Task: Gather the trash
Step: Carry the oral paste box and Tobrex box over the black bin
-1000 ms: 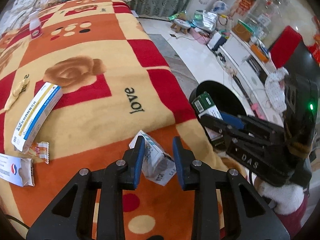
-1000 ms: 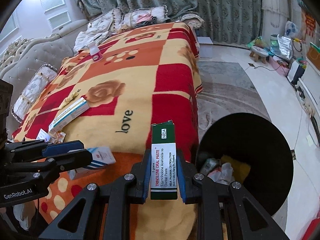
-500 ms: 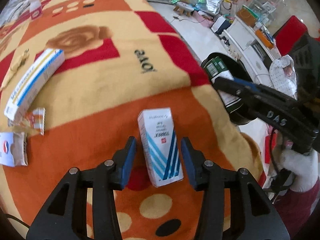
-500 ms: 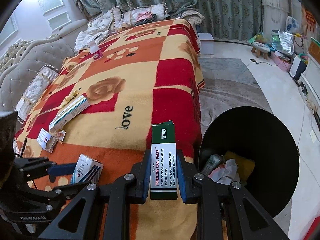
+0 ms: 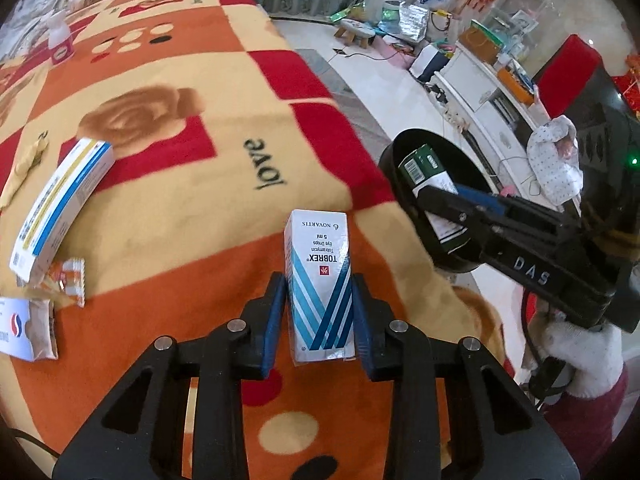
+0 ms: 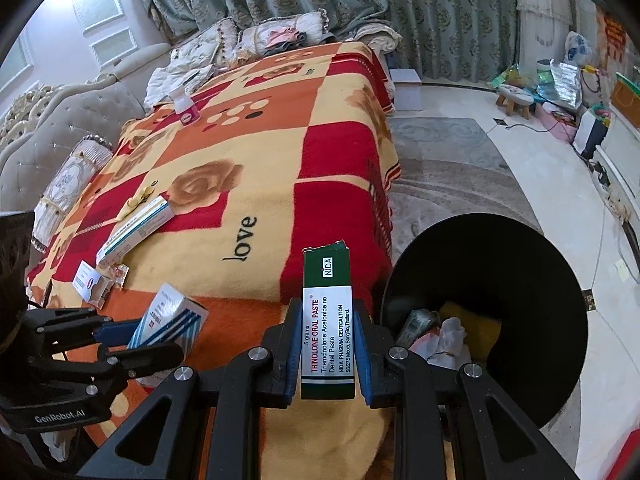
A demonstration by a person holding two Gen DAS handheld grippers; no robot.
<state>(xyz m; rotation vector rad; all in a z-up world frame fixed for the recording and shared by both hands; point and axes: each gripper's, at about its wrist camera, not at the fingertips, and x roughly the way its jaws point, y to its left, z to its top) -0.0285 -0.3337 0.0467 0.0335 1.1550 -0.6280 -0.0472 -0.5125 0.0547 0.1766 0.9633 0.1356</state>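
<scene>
A white and blue eye drops box (image 5: 318,264) stands between the pads of my left gripper (image 5: 319,300), whose jaws are closing and press on its sides above the orange blanket (image 5: 160,240). In the right wrist view the same box (image 6: 172,316) sits tilted in the left gripper (image 6: 160,340). My right gripper (image 6: 327,312) is shut on a green oral paste box (image 6: 326,280), held upright at the bed's edge beside the black bin (image 6: 500,280). The bin holds crumpled trash.
A long white and blue box (image 5: 60,200), a small orange wrapper (image 5: 68,280) and a torn white carton (image 5: 20,328) lie on the blanket at left. A small bottle (image 6: 184,106) stands far back. A stool (image 6: 516,98) and clutter line the floor at right.
The left jaws opened wide, came down around the eye drops box, and closed in on it. The box now stands straight between the pads. The right gripper kept still.
</scene>
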